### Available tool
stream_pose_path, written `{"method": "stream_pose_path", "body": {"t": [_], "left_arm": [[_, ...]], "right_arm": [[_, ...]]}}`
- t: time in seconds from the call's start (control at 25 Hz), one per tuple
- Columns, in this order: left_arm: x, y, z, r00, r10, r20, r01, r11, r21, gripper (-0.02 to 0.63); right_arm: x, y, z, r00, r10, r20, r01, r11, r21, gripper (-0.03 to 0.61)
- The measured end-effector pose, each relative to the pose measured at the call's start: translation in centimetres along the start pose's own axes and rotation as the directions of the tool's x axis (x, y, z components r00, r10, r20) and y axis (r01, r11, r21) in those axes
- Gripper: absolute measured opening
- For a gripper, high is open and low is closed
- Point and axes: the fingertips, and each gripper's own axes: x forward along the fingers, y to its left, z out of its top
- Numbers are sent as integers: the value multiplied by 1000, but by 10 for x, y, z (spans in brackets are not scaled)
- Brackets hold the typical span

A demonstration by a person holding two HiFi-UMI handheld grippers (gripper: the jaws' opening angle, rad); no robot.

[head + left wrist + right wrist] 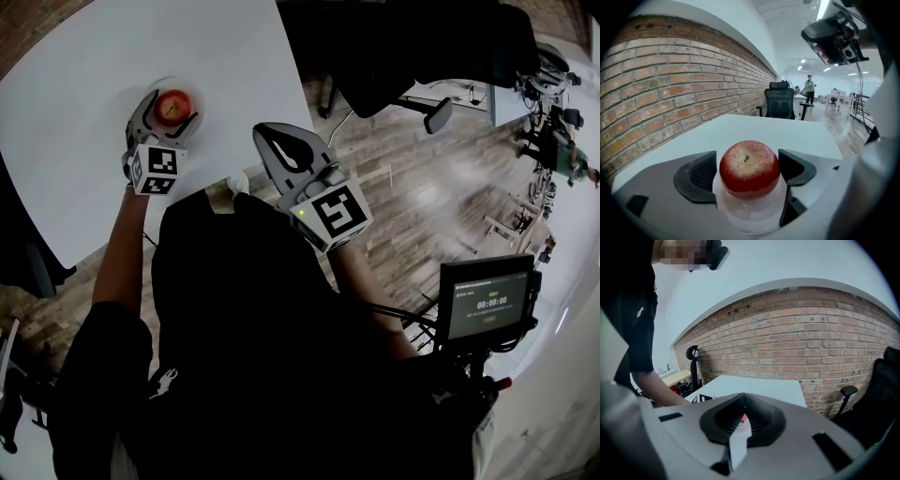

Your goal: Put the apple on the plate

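Observation:
A red apple point(173, 105) sits on a small white plate point(194, 89) near the edge of the white table point(84, 112). My left gripper point(169, 111) has its jaws on either side of the apple and is shut on it. In the left gripper view the apple point(749, 165) fills the gap between the two black pads point(699, 177), with the plate point(750, 213) directly under it. My right gripper point(274, 139) hangs off the table's edge over the floor, shut and empty. In the right gripper view its jaws point(740, 420) meet.
A brick wall point(670, 93) runs beside the table. Black office chairs point(394, 56) stand beyond the table's corner on the wooden floor point(422, 187). A small monitor on a stand point(486, 302) is at my right. A person point(809, 89) stands far off.

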Motion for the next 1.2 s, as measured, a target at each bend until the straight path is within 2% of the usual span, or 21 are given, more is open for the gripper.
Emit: {"method": "stream_pose_path", "body": {"t": [0.44,0.56,0.88,1.04,1.2], "left_arm": [[-3,4,-3,1000,6,-21,-6,1000,10,403],[-4,3,-5,999,9,-34,-8,1000,11,431],[-22,4,4,997,69,-28,-68,997,24,431],[-39,4,13,994,107,-6,-107,994,2,431],[-53,-3,38,989,148,18,-148,989,-25,430]], "right_arm": [[-2,-1,2,1000,-1,22,1,1000,9,3],[-3,-1,1,999,-2,38,2,1000,16,3],[-9,3,3,996,36,79,-37,999,6,3],[-11,7,7,992,72,106,-71,997,-14,3],[-24,4,16,984,103,146,-100,995,-28,3]]}}
